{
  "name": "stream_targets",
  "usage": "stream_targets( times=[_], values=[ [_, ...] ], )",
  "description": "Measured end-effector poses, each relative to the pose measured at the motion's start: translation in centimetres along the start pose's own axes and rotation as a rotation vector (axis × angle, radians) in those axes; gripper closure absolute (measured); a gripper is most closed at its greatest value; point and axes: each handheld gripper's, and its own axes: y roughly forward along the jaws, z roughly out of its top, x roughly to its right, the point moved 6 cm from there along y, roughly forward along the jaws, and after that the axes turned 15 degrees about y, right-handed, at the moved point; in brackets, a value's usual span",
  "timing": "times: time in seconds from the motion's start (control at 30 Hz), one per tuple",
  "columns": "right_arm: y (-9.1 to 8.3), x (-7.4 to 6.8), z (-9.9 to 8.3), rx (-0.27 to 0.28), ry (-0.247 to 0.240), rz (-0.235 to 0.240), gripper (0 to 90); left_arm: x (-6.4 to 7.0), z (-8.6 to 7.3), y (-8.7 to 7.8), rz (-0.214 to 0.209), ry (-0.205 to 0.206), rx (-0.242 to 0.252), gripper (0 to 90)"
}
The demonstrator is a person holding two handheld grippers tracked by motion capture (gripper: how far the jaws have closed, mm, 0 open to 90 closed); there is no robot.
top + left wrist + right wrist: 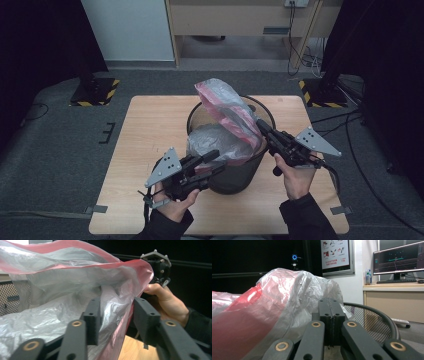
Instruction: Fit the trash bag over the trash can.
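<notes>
A black mesh bin (235,177) stands on the wooden table (150,130), right of centre. A translucent grey plastic bag (220,100) with a red rim sits in it, bulging above the bin's rim. My right gripper (260,124) reaches in from the bin's right side and is shut on the bag's red edge; its jaws (332,305) are pressed together in front of the crinkled bag (294,290) and the bin's rim (374,315). My left gripper (216,162) lies at the bin's near left rim, open, with a fold of the bag (62,285) between its jaws (116,312).
Two dark stands with yellow-and-black bases sit on the floor at the back left (95,90) and back right (320,95). Cables trail on the floor at the right. A wooden cabinet (240,20) stands behind the table. Bare tabletop lies left of the bin.
</notes>
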Motion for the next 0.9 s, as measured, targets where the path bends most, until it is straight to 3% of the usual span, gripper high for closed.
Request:
stream_targets(
  times=[0.3,0.57,0.77,0.9],
  values=[
    [-0.1,0.0,-0.1,-0.013,0.005,0.015,90.0,0.4,-0.2,-0.1,-0.034,0.007,-0.032,82.9],
    [-0.1,-0.1,-0.2,-0.016,0.004,0.023,90.0,0.5,-0.3,-0.1,-0.039,0.025,-0.046,90.0],
    [-0.3,0.0,-0.3,-0.013,0.015,0.032,90.0,0.1,0.0,-0.6,-0.011,0.023,-0.027,90.0],
    [-0.5,0.1,-0.3,-0.011,0.011,0.041,90.0,-0.7,0.1,-1.0,0.034,0.010,-0.024,90.0]
  ],
)
